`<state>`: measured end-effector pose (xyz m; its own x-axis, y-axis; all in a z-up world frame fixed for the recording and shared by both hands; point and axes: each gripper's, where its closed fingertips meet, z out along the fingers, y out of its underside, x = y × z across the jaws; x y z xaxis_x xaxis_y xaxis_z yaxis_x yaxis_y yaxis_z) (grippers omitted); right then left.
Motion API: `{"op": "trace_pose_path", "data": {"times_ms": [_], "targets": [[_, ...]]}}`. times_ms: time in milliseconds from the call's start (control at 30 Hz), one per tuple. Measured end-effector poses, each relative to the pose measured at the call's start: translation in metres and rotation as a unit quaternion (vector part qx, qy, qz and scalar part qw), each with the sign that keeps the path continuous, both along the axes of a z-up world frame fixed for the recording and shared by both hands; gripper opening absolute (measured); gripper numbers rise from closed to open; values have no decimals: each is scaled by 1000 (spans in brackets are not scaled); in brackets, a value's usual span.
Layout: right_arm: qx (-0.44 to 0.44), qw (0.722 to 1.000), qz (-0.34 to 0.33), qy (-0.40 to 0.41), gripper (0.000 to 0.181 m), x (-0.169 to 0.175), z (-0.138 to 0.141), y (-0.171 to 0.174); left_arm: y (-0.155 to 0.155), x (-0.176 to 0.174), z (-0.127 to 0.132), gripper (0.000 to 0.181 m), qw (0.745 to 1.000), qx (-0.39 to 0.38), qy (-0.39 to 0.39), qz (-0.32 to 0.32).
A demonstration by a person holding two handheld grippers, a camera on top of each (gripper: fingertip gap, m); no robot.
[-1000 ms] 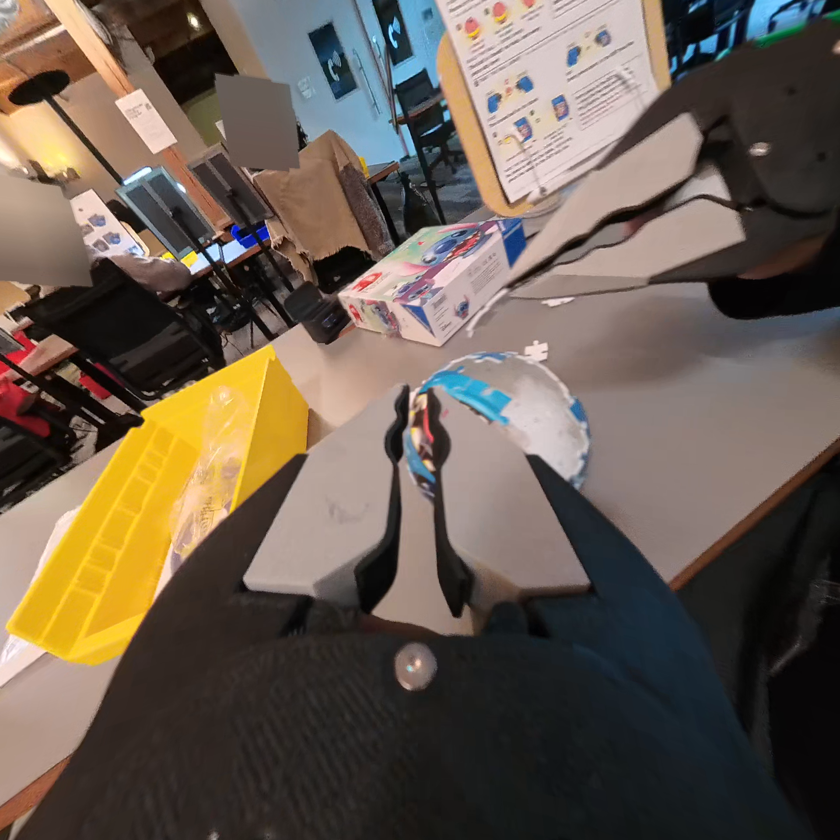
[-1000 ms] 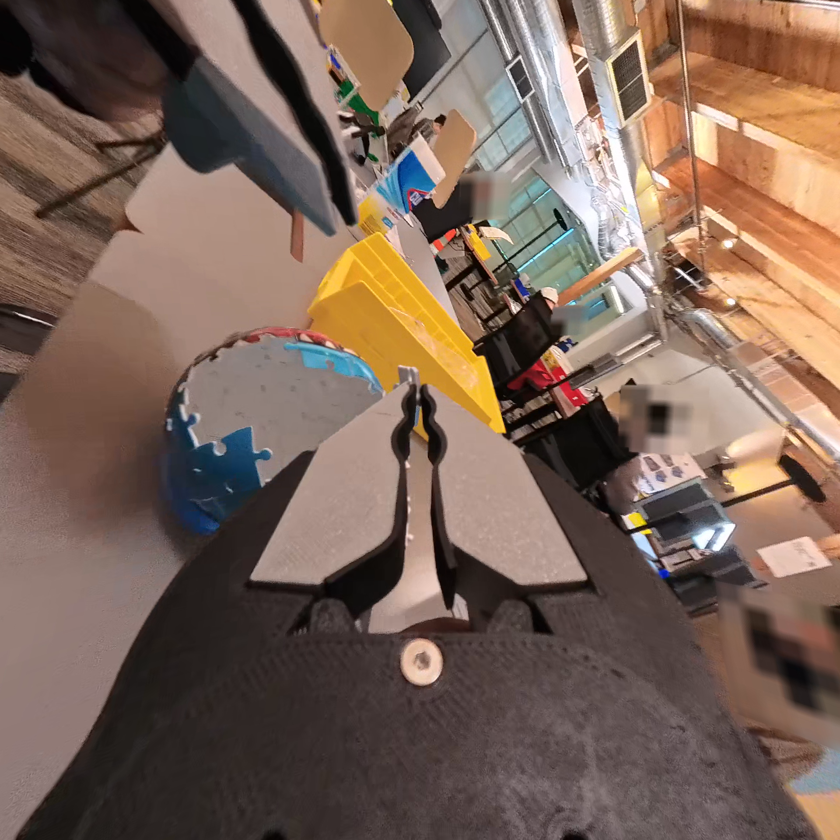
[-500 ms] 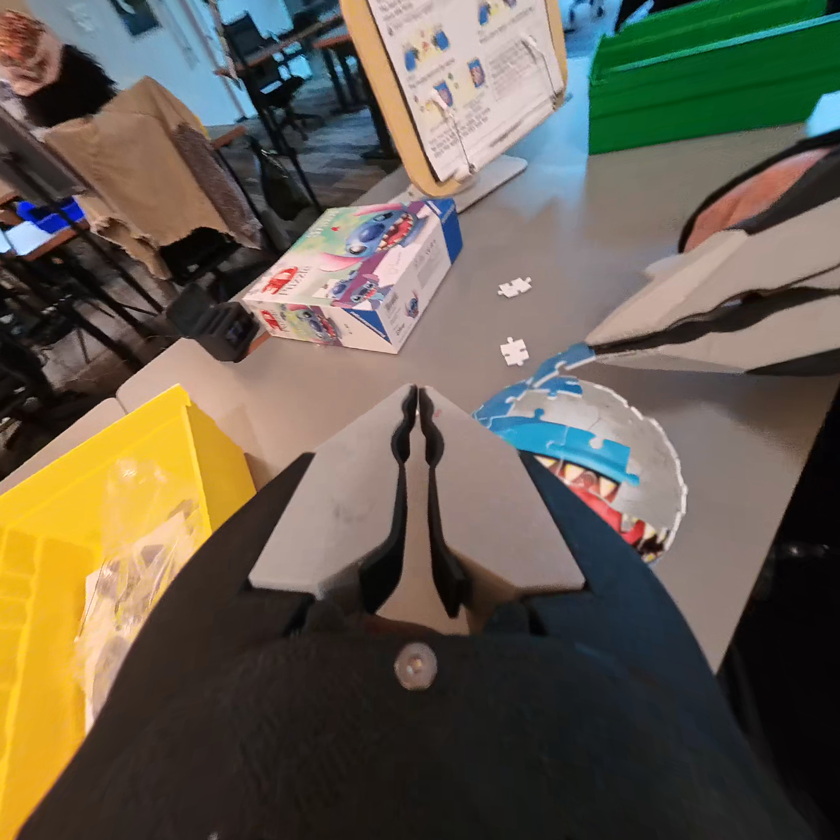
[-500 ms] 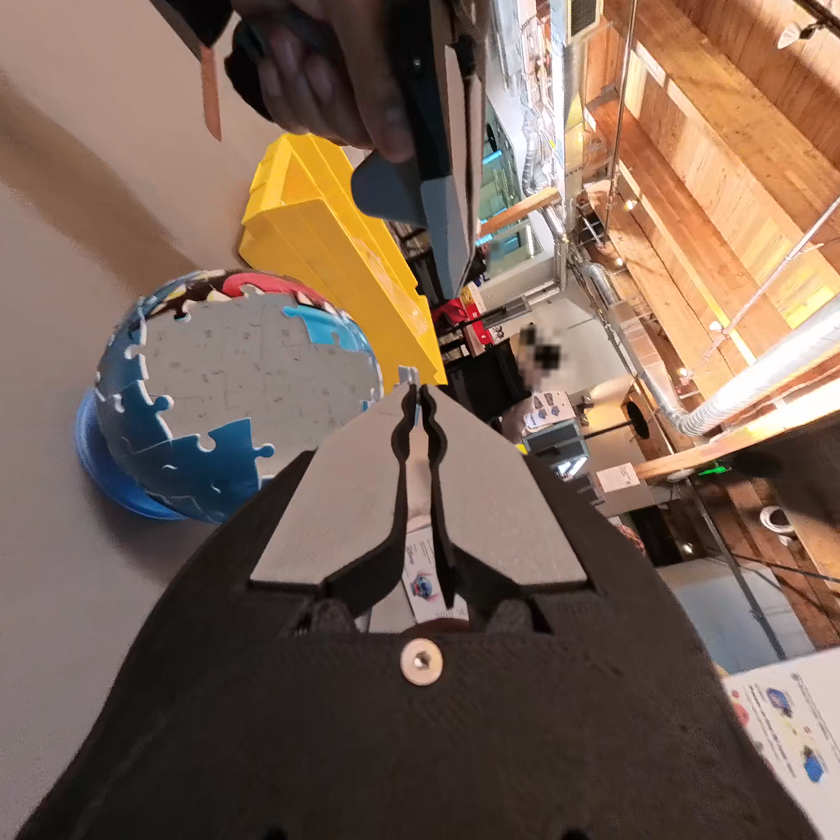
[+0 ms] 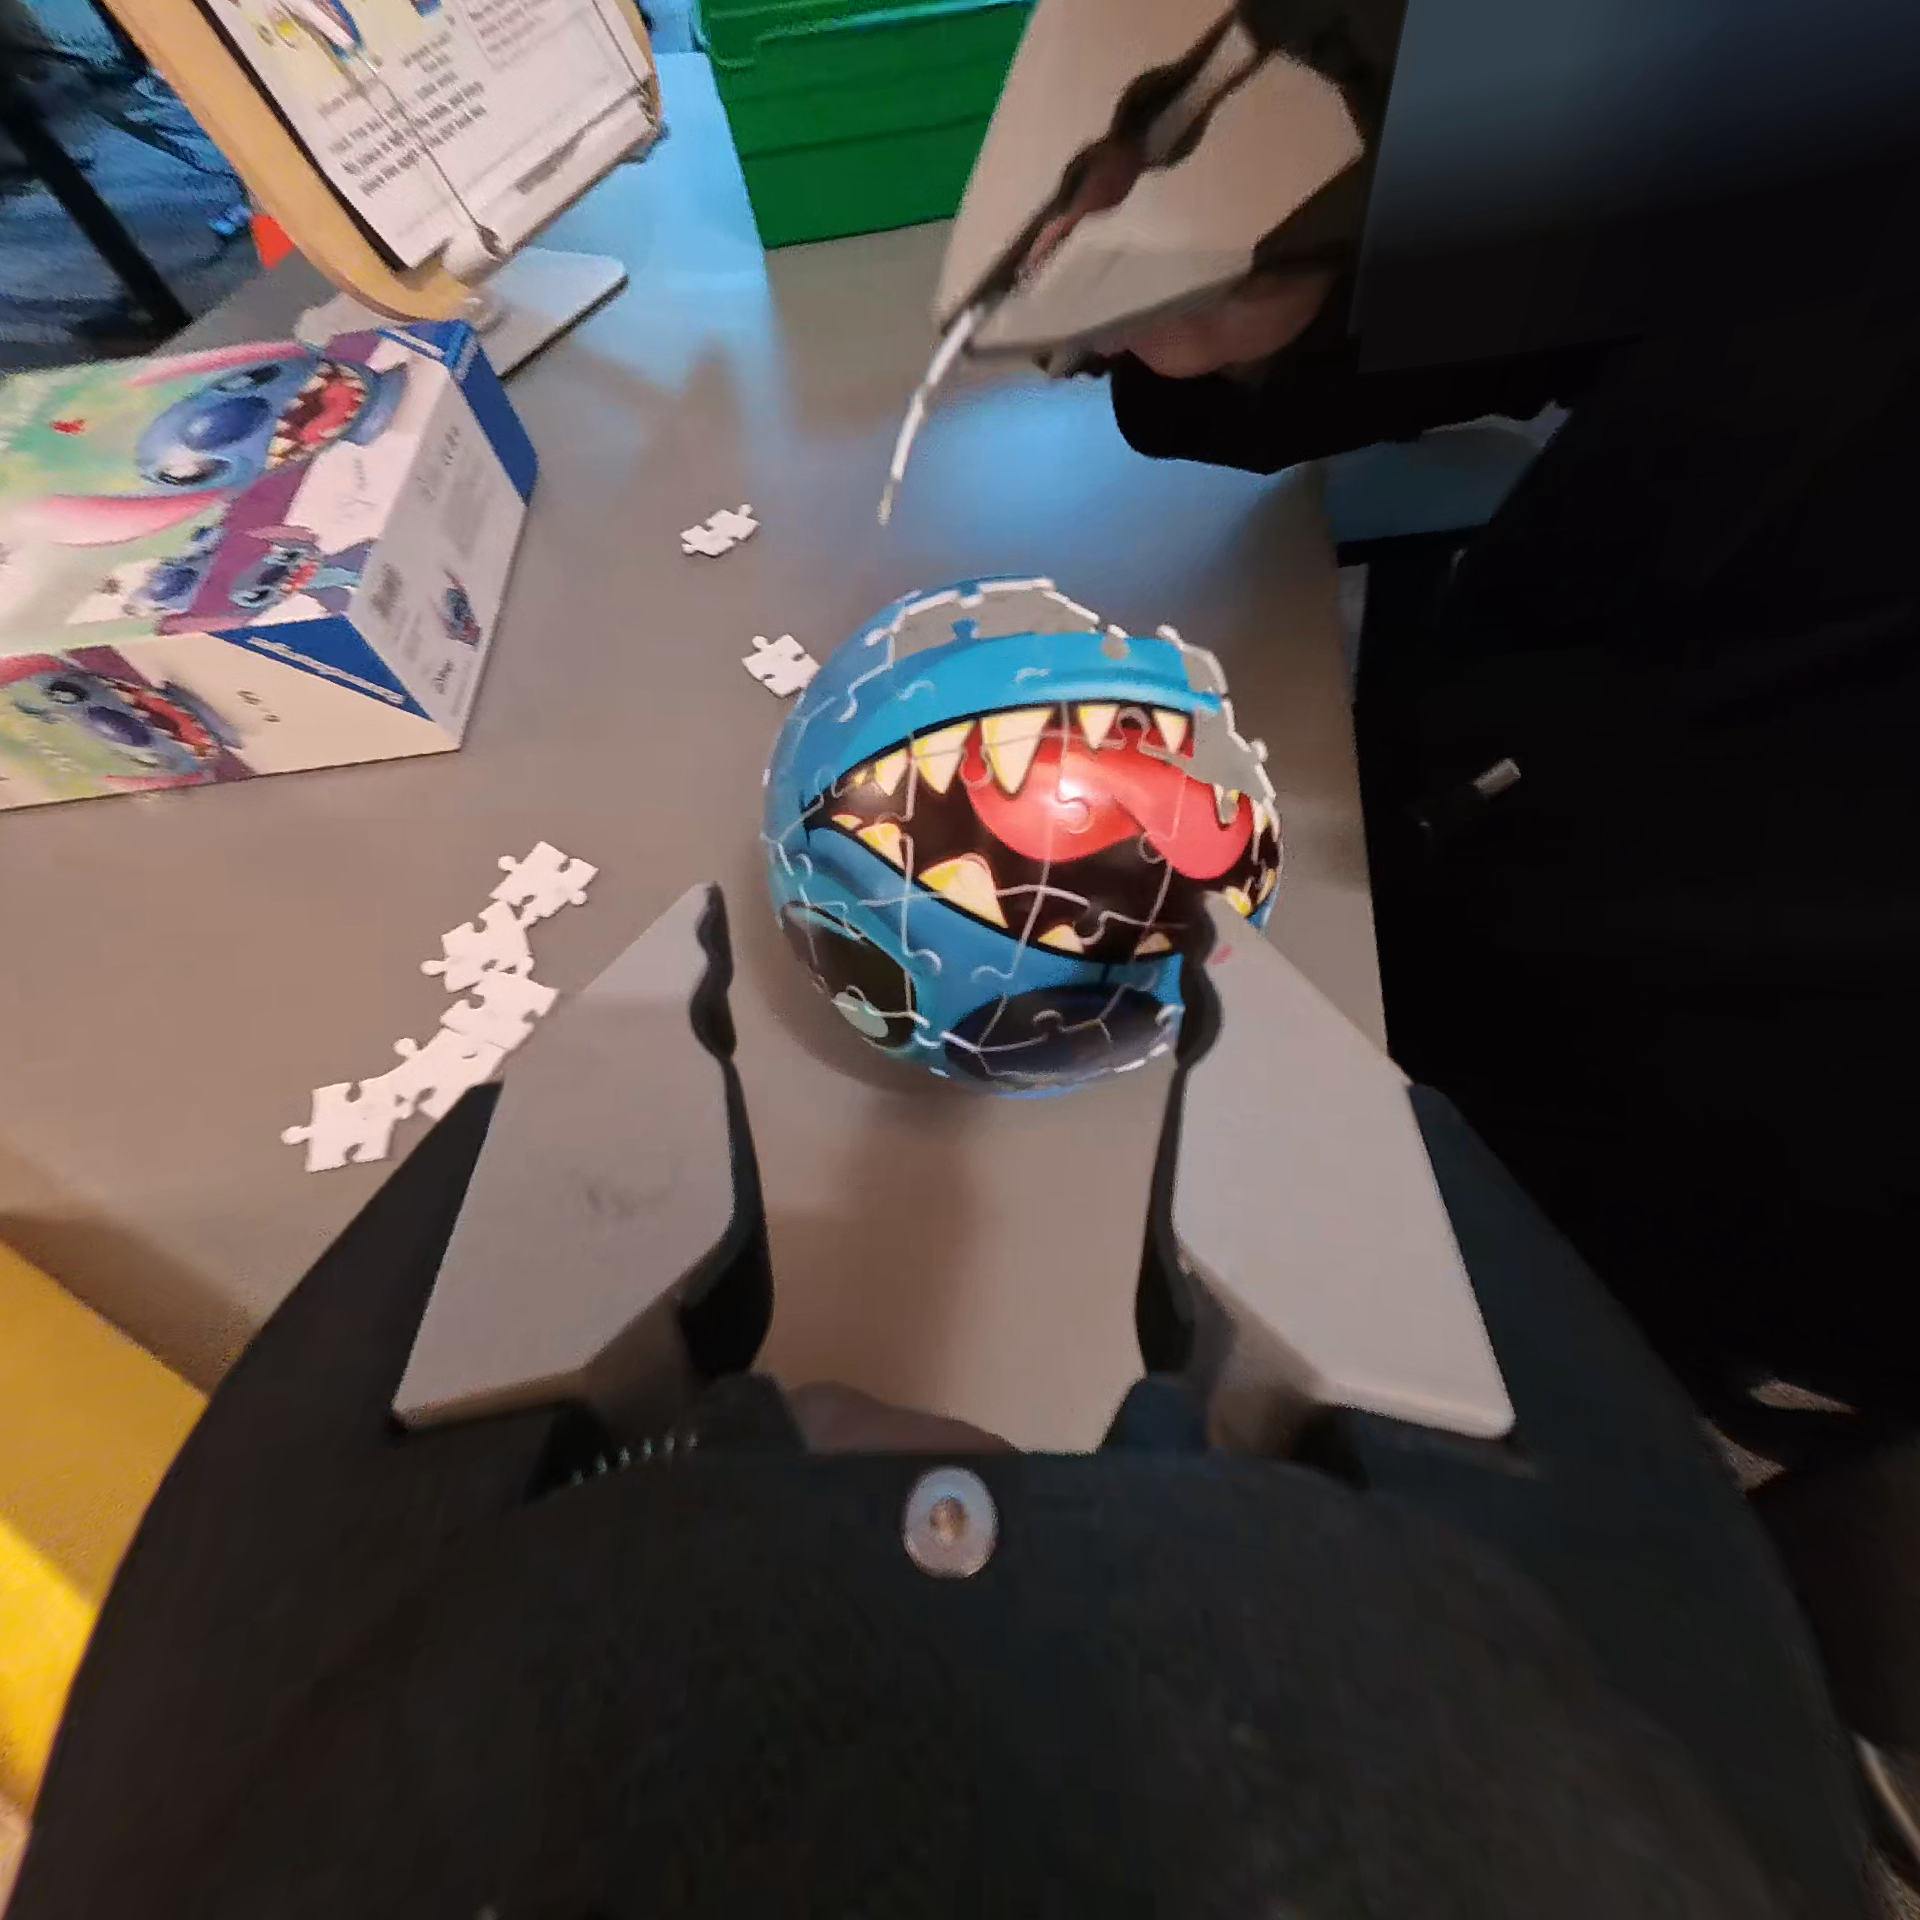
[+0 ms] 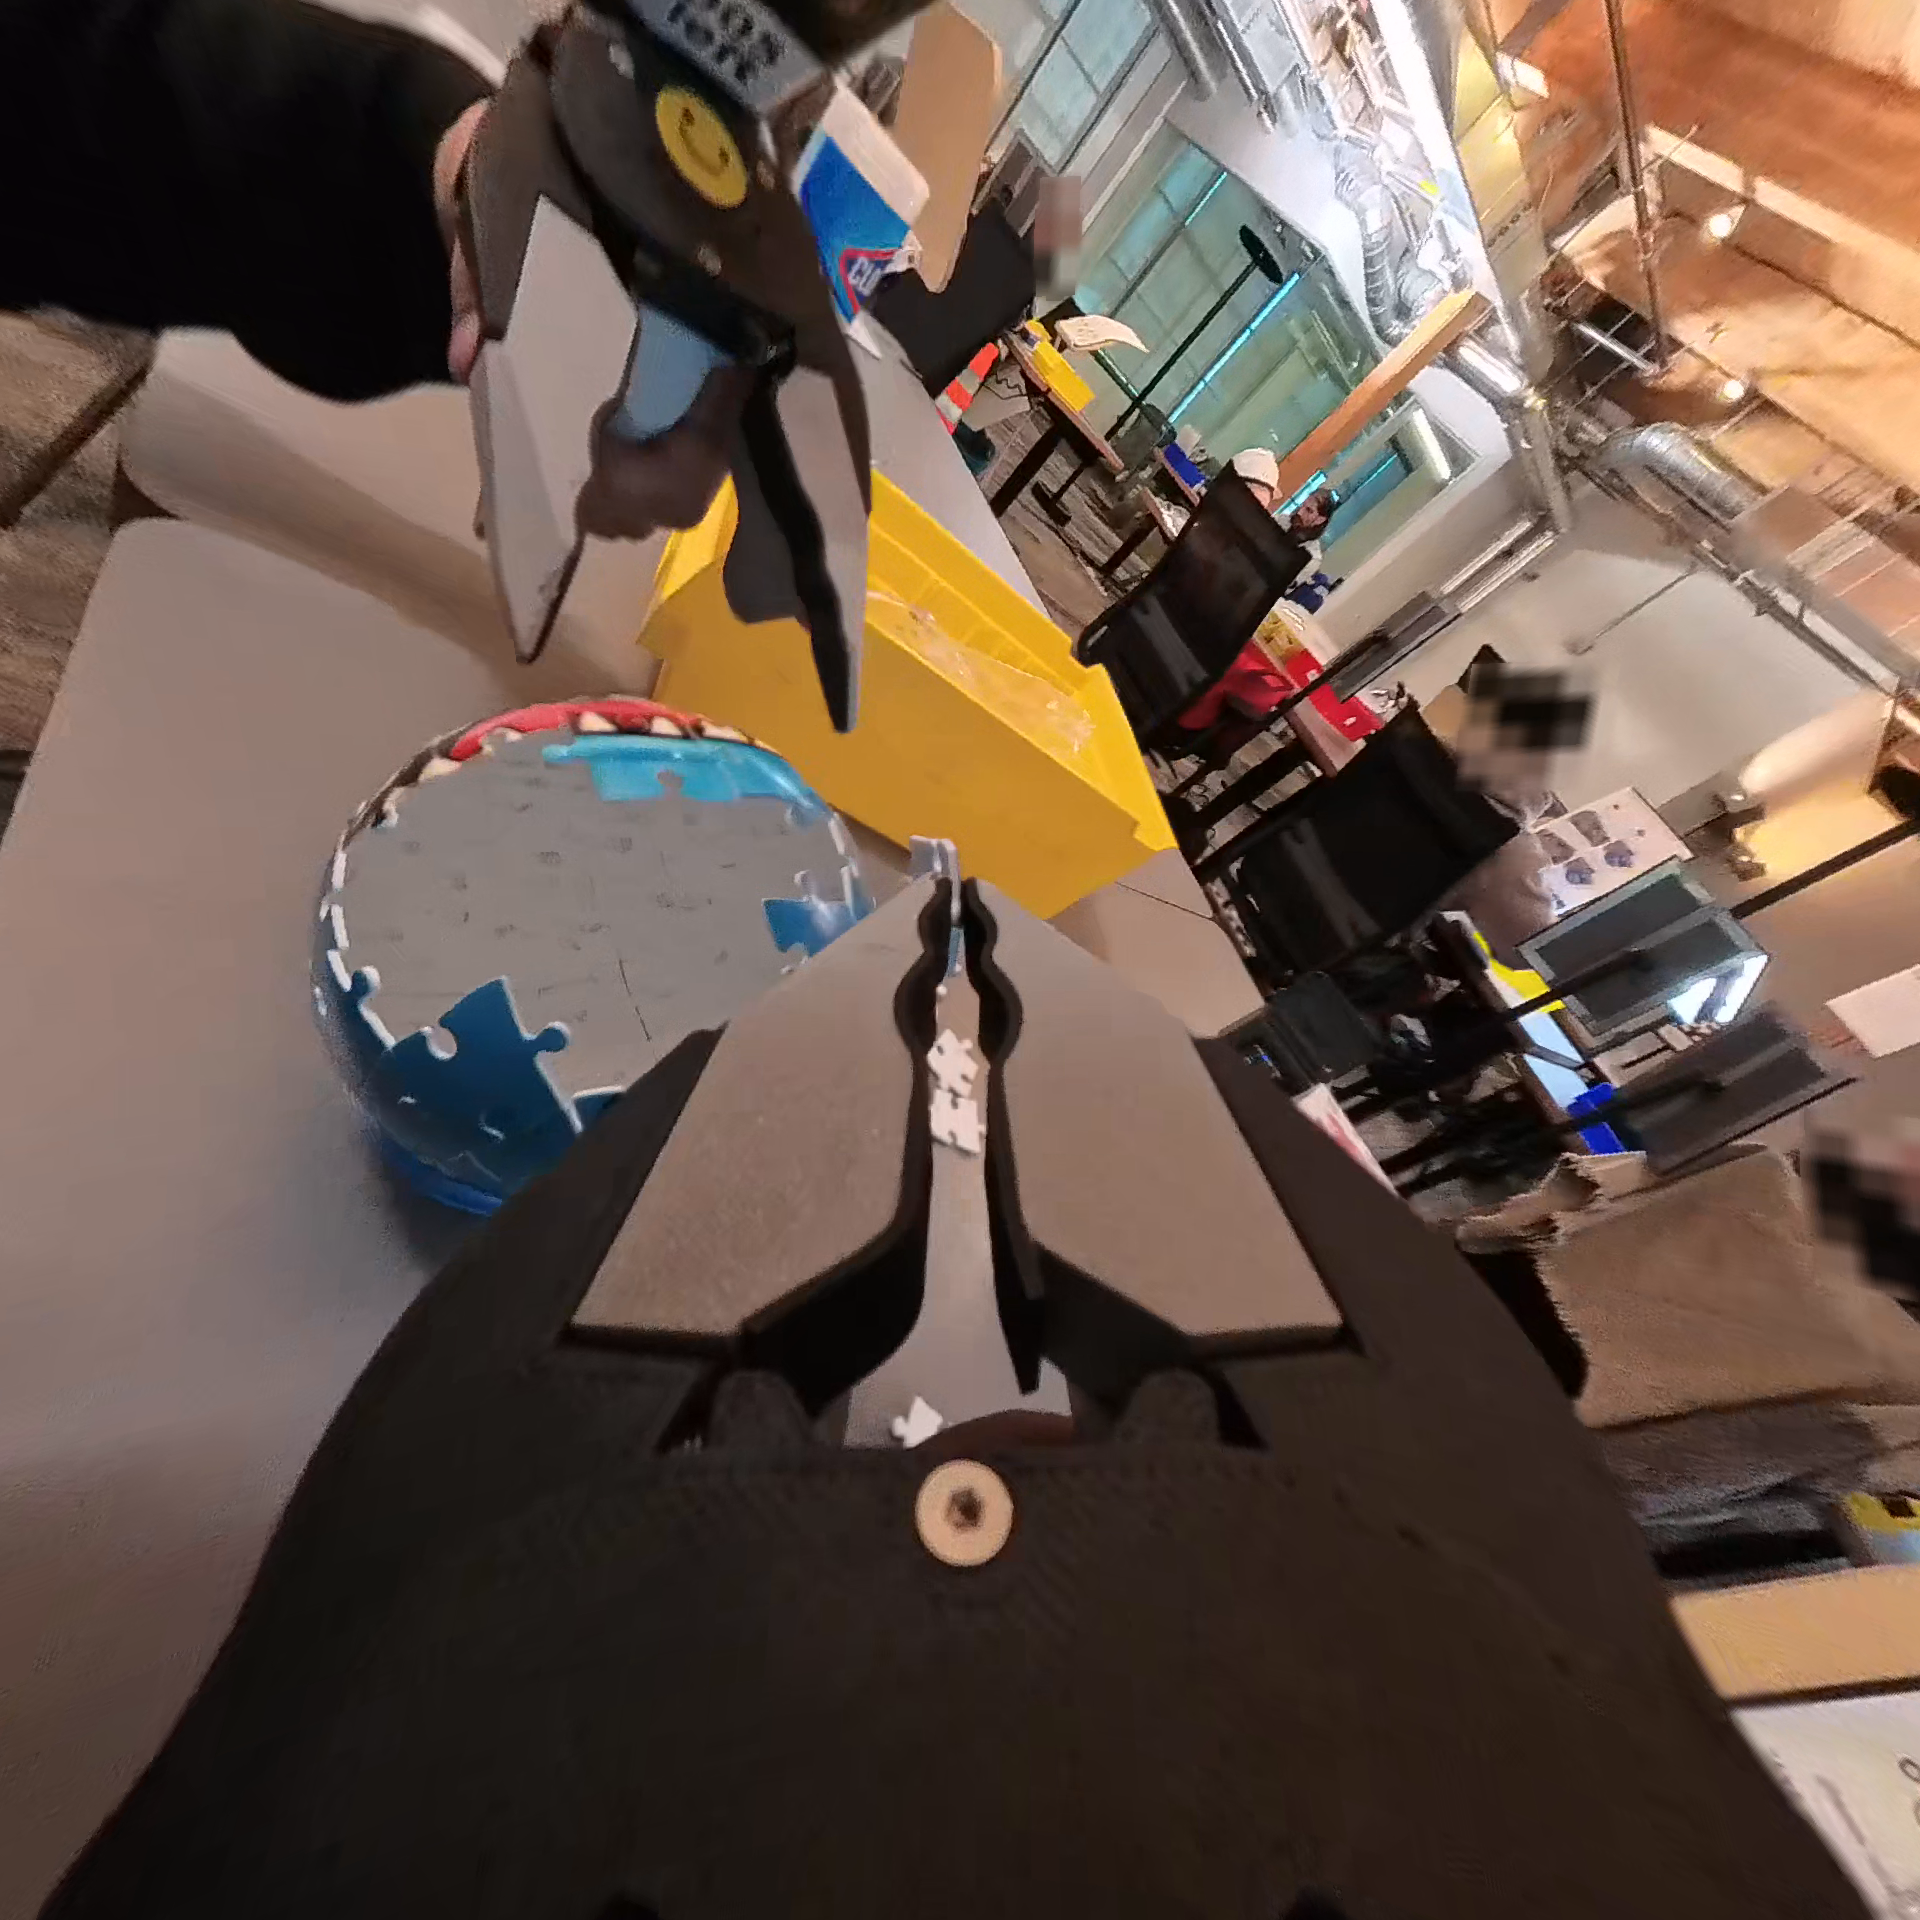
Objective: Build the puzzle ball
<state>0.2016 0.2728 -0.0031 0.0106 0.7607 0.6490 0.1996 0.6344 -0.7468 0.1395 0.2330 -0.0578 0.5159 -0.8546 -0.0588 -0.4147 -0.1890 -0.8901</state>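
Left wrist view: left tongs (image 5: 961, 935) apart near puzzle ball (image 5: 1023, 831); right tongs (image 6: 954, 902) clamp piece (image 6: 938, 871).

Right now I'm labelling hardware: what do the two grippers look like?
Both the left gripper and right gripper have flat grey wedge-shaped fingers with wavy black inner pads, black textured bodies and a silver screw. The left one carries a round yellow sticker; black sleeves.

Both wrist views closely share the puzzle ball (image 5: 1023, 831).

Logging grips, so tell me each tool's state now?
Left tool: open, empty, near the puzzle ball.
Right tool: closed on a puzzle piece.
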Motion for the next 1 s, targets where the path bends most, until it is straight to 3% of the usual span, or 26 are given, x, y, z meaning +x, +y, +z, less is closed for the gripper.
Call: {"op": "trace_pose_path", "data": {"times_ms": [333, 733, 900, 1000], "targets": [[73, 997, 18, 11, 0, -5, 0, -15, -12, 14, -16, 81, 999, -24, 18, 17], [79, 996, 45, 0, 0, -3, 1, -15, -32, 24, -16, 84, 994, -5, 6, 106], [121, 992, 24, -1, 0, -5, -3, -16, -42, 22, -12, 87, 996, 11, 14, 84], [120, 993, 6, -7, 0, -8, -3, -8, -35, 13, 4, 86, 998, 31, -8, 49]]}}
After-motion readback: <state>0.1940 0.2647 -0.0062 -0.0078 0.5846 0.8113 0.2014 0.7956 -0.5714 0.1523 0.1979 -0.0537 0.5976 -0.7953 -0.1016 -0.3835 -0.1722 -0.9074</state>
